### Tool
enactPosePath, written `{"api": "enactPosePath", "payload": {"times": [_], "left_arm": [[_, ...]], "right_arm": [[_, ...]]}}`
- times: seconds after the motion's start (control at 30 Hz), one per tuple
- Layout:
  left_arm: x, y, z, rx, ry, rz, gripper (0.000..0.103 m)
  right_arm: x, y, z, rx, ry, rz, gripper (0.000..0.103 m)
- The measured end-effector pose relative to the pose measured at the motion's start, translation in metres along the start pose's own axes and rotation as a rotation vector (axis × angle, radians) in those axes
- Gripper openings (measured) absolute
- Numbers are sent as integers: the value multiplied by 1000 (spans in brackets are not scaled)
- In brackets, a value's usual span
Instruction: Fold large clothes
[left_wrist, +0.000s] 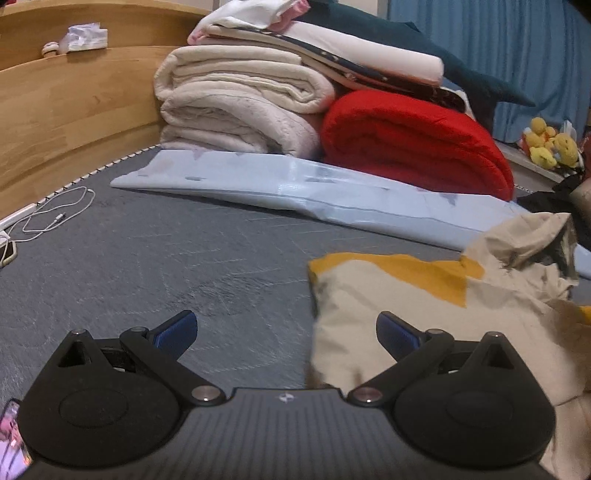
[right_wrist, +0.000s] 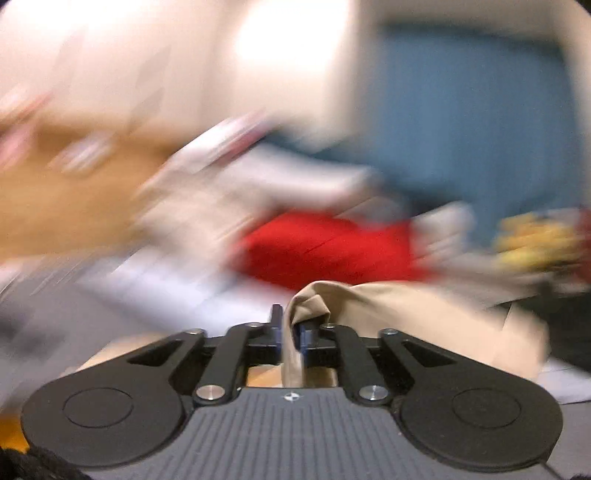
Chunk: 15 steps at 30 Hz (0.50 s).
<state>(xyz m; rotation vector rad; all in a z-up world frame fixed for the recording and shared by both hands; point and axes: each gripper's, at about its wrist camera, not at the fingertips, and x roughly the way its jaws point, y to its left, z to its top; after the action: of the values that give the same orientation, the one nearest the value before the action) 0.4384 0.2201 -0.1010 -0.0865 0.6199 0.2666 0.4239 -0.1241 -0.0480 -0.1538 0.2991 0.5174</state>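
Observation:
A beige garment with mustard-yellow patches (left_wrist: 399, 295) lies bunched on the dark grey bed surface (left_wrist: 166, 258), at the right of the left wrist view. My left gripper (left_wrist: 286, 332) is open and empty, low over the bed, its right finger in front of the garment's left edge. In the right wrist view my right gripper (right_wrist: 291, 334) is shut on a fold of the beige garment (right_wrist: 406, 310), which drapes away to the right. The background of that view is heavily blurred.
A stack of folded cream blankets (left_wrist: 236, 99) and a red blanket (left_wrist: 417, 144) stand at the back on a pale blue sheet (left_wrist: 295, 184). A wooden headboard (left_wrist: 66, 103) runs along the left. A white cable (left_wrist: 55, 214) lies at left. Yellow plush toys (left_wrist: 550, 144) sit at far right.

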Motion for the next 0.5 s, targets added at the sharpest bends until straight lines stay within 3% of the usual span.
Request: {"api": "enactPosePath", "payload": {"times": [0.03, 0.1, 0.13, 0.23, 0.33, 0.5], "left_arm": [[5, 4, 0, 8, 4, 18, 103], [14, 12, 0, 15, 12, 49, 103], [18, 17, 0, 10, 21, 49, 103], [20, 28, 3, -21, 31, -1, 103], [12, 24, 9, -34, 6, -76, 103], [-1, -9, 25, -43, -10, -209, 103]], "right_arm": [[22, 29, -19, -24, 110, 54, 41], [49, 67, -63, -96, 301, 106, 44], [48, 77, -80, -142, 335, 109, 44], [20, 72, -97, -151, 351, 36, 48], [-15, 26, -89, 41, 309, -76, 50], [-63, -45, -80, 314, 174, -356, 52]]}}
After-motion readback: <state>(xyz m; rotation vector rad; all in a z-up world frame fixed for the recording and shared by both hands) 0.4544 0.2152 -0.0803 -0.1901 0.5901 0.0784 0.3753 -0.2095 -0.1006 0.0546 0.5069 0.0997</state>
